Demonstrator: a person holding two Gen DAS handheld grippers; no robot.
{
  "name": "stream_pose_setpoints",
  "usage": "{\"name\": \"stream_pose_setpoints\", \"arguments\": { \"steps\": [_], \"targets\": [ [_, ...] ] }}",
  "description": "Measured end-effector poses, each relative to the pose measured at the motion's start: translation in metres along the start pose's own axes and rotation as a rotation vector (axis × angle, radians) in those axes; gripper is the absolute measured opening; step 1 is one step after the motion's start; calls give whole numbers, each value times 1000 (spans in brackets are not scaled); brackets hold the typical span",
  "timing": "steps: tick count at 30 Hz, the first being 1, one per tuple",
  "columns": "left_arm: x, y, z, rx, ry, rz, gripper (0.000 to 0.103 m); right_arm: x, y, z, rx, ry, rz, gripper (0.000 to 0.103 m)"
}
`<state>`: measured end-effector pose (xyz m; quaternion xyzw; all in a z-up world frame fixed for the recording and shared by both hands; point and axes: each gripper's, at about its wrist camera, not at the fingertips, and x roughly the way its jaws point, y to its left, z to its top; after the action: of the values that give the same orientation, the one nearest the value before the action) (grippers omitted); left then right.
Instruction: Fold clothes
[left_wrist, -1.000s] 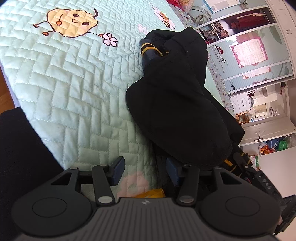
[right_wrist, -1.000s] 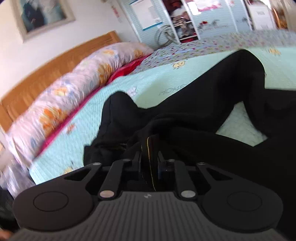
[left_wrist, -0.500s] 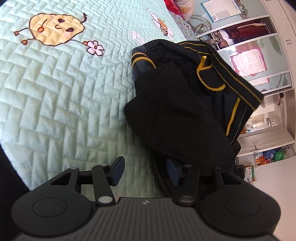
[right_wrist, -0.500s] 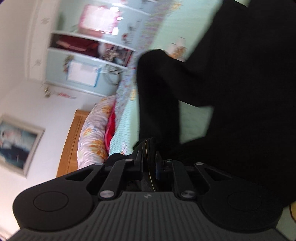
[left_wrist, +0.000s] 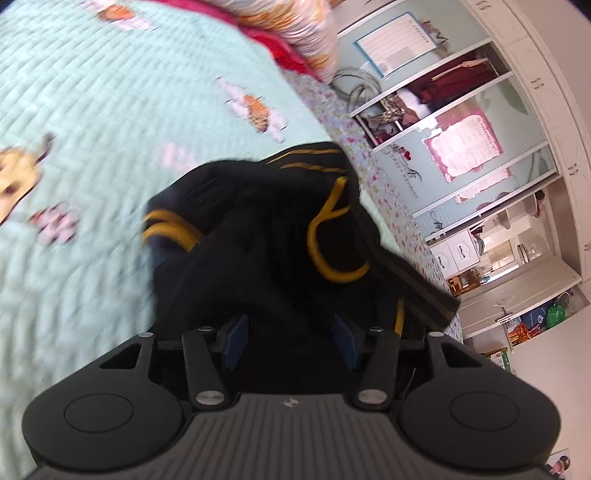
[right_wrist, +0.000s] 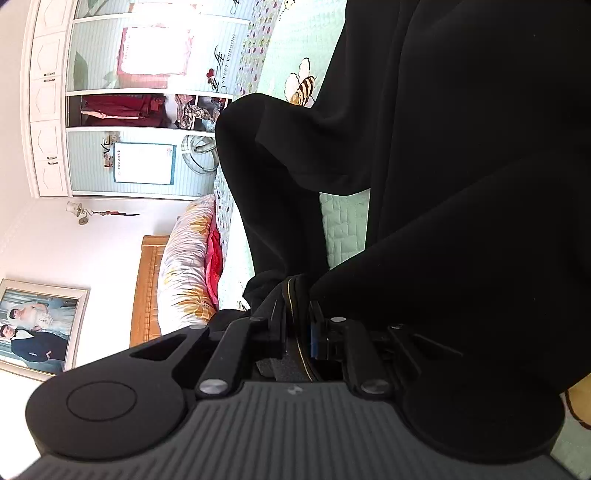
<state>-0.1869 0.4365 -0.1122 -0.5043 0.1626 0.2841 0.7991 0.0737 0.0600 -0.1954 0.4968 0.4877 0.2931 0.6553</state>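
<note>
Right gripper (right_wrist: 299, 332) is pinched narrow on a yellow-piped hem of the black garment (right_wrist: 461, 184), low centre in its view, probably to keep that edge anchored while the rest is arranged. Cloth drapes up and right from the pinch, hiding most of the quilt (right_wrist: 343, 229). Left gripper (left_wrist: 290, 338) stands about half open at the bottom of its view, pads apart and pressing nothing, with the garment (left_wrist: 258, 240) bunched mid-frame on the green quilt (left_wrist: 92, 110) just ahead, likely lined up for a second grab.
</note>
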Motion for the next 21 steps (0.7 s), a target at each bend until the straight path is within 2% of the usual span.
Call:
{"name": "stream_pose_setpoints", "arguments": {
  "steps": [2,5,8,10,13,16,19,21],
  "targets": [
    [8,-11,9,-1,15,16,52,0,3,0,-4,5,5,15],
    [-25,-11,8,-6,-27,-25,54,0,7,0,-21,15,18,15],
    [-64,7,-20,-37,9,-29,57,5,6,0,-37,22,25,15],
    [-75,24,-42,-66,58,2,57,10,2,0,-22,31,27,15],
    [-68,56,-63,-191,122,36,57,12,-3,-1,2,34,22,15],
    [-48,82,-68,-380,160,3,57,9,1,-3,-6,35,28,15],
    [-39,88,-68,-461,121,-60,56,6,8,-4,-25,40,43,15],
    [-38,85,-62,-472,97,-91,52,6,10,-5,-32,44,46,15]
  ]
}}
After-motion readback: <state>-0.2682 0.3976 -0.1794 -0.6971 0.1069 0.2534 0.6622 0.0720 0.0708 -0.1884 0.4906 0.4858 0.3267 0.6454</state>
